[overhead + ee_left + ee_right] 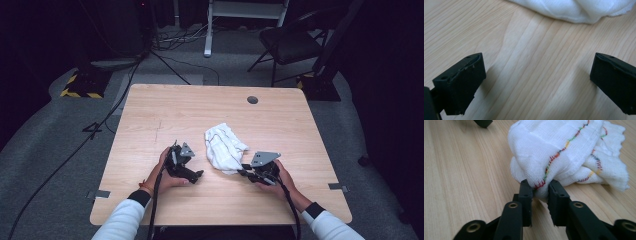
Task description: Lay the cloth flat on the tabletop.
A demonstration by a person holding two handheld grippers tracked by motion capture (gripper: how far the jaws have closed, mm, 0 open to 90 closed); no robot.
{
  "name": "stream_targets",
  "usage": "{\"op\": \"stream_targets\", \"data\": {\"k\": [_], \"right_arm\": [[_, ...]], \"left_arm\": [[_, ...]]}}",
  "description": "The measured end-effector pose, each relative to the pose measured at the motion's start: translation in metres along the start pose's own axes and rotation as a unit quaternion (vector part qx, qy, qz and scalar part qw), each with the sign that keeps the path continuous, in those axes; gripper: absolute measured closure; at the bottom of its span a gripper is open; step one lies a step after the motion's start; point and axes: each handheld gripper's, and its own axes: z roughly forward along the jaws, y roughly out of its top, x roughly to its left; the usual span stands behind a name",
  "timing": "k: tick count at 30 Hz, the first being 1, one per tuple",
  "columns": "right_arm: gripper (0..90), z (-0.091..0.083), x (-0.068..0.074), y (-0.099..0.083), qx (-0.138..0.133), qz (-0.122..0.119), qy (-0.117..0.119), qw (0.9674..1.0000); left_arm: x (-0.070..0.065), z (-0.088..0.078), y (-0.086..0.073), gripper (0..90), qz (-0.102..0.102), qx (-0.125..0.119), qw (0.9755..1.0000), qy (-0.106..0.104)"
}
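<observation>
A crumpled white muslin cloth with multicoloured stitched edging lies bunched just right of centre on a pale wooden worktop. A person in white sleeves sits at the six o'clock edge, holding a black two-jaw gripper in each hand.

The right gripper sits at the cloth's five o'clock side, aimed toward ten o'clock. In the right gripper view its jaws stand narrow, pinching a fold of the cloth's hemmed edge where the red and green stitching runs down between the pads. The fold seems taken at an edge so the heap can be drawn out flat rather than lifted as a lump.

The left gripper rests at the cloth's eight o'clock, close by but apart from it, pointing toward three o'clock. In the left gripper view its jaws stand wide, bare wood between them, and the cloth's lower edge lies ahead at twelve o'clock. It looks poised to take a second edge while the right one anchors the first.
</observation>
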Motion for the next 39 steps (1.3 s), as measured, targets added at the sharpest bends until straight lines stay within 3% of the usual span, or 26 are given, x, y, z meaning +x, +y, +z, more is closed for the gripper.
{"op": "stream_targets", "data": {"k": [5, 10, 18, 22, 24, 26, 30, 32, 39], "right_arm": [[80.3, -0.017, -0.002, 0.0, -0.01, -0.019, -0.017, 0.9996], [80.6, -0.033, -0.008, 0.002, -0.031, -0.013, -0.036, 0.9988], [80.8, -0.051, -0.018, 0.003, -0.054, -0.001, -0.06, 0.9967], [80.7, -0.055, -0.02, 0.002, -0.06, 0.004, -0.067, 0.9959], [80.7, -0.056, -0.022, 0.002, -0.063, 0.006, -0.072, 0.9954], [80.7, -0.057, -0.023, 0.001, -0.064, 0.008, -0.072, 0.9953], [80.7, -0.059, -0.026, -0.001, -0.065, 0.013, -0.078, 0.9948], [80.8, -0.06, -0.028, -0.002, -0.066, 0.016, -0.08, 0.9945], [81.0, -0.067, -0.032, -0.005, -0.069, 0.023, -0.092, 0.9931]], "left_arm": [[-0.01, 0.007, 0.011, 10.2, 0.017, -0.009, 0.9997, -0.016], [-0.018, 0.014, 0.023, 18.2, 0.022, -0.005, 0.9995, -0.024], [-0.027, 0.023, 0.047, 22.0, 0.041, -0.045, 0.9975, -0.035], [-0.031, 0.032, 0.055, 34.0, 0.063, -0.042, 0.9963, -0.04], [-0.033, 0.037, 0.058, 43.9, 0.076, -0.024, 0.9958, -0.044], [-0.033, 0.04, 0.061, 51.2, 0.086, -0.023, 0.9947, -0.051], [-0.031, 0.039, 0.064, 71.4, 0.095, -0.017, 0.9943, -0.045], [-0.03, 0.037, 0.063, 76.7, 0.098, -0.015, 0.994, -0.046], [-0.041, 0.017, 0.062, 78.6, 0.116, -0.02, 0.9913, -0.06]]}}
